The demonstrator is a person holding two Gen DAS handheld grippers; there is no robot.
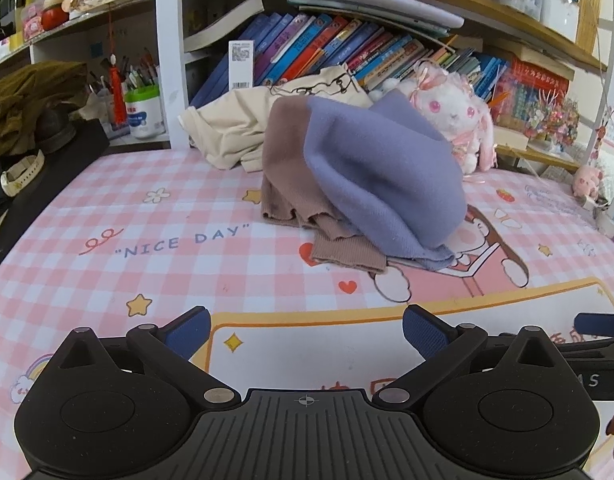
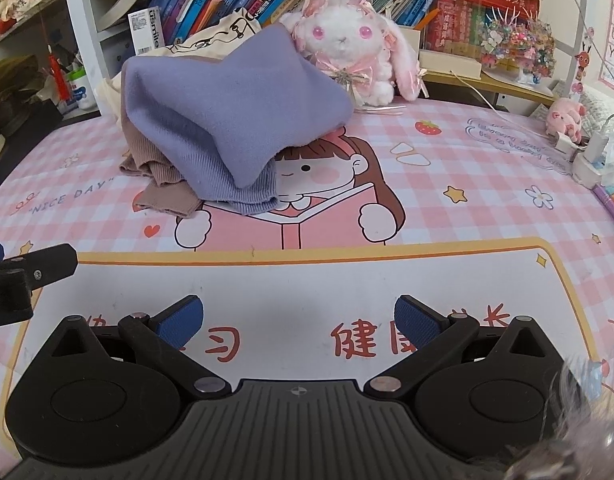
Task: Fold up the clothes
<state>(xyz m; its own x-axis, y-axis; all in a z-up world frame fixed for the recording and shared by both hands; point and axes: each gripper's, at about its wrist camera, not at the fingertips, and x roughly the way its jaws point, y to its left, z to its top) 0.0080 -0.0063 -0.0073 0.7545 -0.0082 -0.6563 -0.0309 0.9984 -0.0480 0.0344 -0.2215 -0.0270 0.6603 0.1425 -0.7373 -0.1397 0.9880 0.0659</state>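
On the bench (image 1: 119, 216), under a pink checked mat printed "NICE DAY", left to right:

- Olive cloth (image 1: 31, 96), heaped off the left edge beside a white wristwatch (image 1: 21, 174).
- Pen pot (image 1: 143, 110), behind the far left corner, on the shelf.
- Cream garment (image 1: 235, 124), crumpled at the far edge against the row of books (image 1: 319, 46).
- Brown ribbed garment (image 1: 285, 184), bunched near the far edge, partly under the next item and touching the cream one.
- Lavender garment (image 1: 379, 176), unfolded, mounded over the brown one; its ribbed hem lies on the mat's printed girl.
- White and pink plush rabbit (image 2: 347, 48), seated at the far edge, just behind the lavender garment.
- Small pink plush (image 2: 567, 116), far right corner, beside a white charger block (image 2: 587, 160).

Left gripper (image 1: 307, 330): near edge, blue-padded fingers (image 1: 187, 330) spread wide, holding nothing, well apart from the clothes.
Right gripper (image 2: 299, 318): near edge, beside the left one, fingers (image 2: 421, 322) likewise spread and empty.
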